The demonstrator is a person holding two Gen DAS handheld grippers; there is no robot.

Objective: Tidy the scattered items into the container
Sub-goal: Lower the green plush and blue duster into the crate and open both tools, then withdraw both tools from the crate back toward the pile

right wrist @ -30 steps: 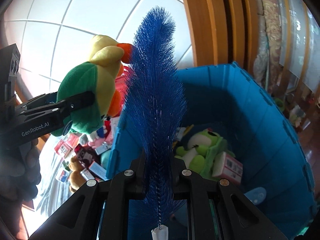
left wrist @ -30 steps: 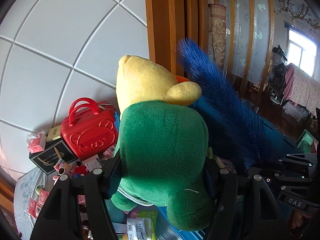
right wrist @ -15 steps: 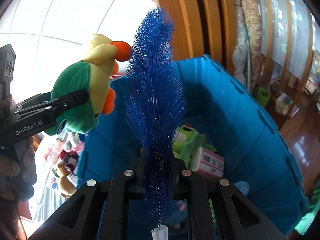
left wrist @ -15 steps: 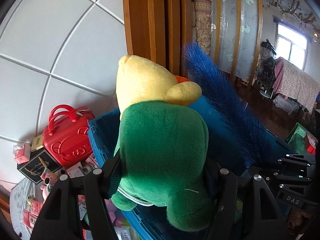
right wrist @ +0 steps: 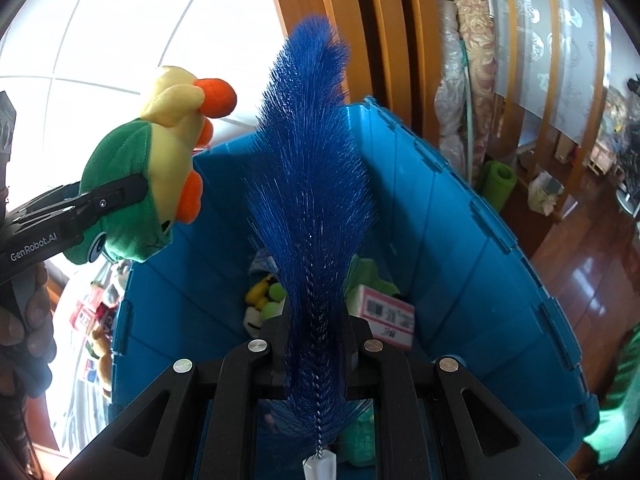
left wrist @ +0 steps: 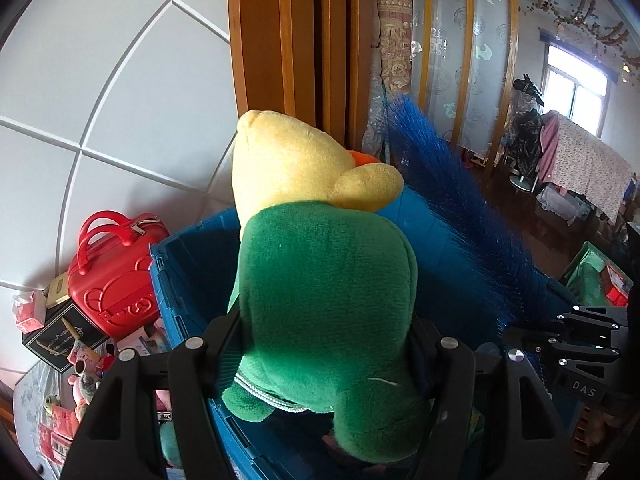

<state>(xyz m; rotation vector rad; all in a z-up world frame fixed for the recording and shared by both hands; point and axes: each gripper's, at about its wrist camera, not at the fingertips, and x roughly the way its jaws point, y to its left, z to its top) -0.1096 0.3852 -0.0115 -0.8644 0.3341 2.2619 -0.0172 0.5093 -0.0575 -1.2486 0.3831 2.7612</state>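
A green and yellow plush toy (left wrist: 320,280) with orange parts fills the left wrist view, and my left gripper (left wrist: 326,340) is shut on its green body. It hangs over the left rim of the blue bin (left wrist: 180,272). In the right wrist view the same plush (right wrist: 152,184) sits at the left with one of the fingers (right wrist: 108,200) across it. My right gripper (right wrist: 314,336) is shut on the stem of a blue bristle brush (right wrist: 312,180), which stands upright above the open blue bin (right wrist: 460,240). A green frog plush (right wrist: 272,300) and a barcoded white box (right wrist: 386,314) lie inside.
A red handbag (left wrist: 112,276), a black box (left wrist: 60,336) and several small packets and toys lie on the cloth left of the bin. A wooden door frame (left wrist: 280,60) rises behind. A person's hand (right wrist: 24,320) holds the left gripper. Dark wood floor lies to the right.
Both grippers have moved over the bin with their loads. The bin's rim now lies under the plush, and the red handbag has slid left and lower in the left wrist view.
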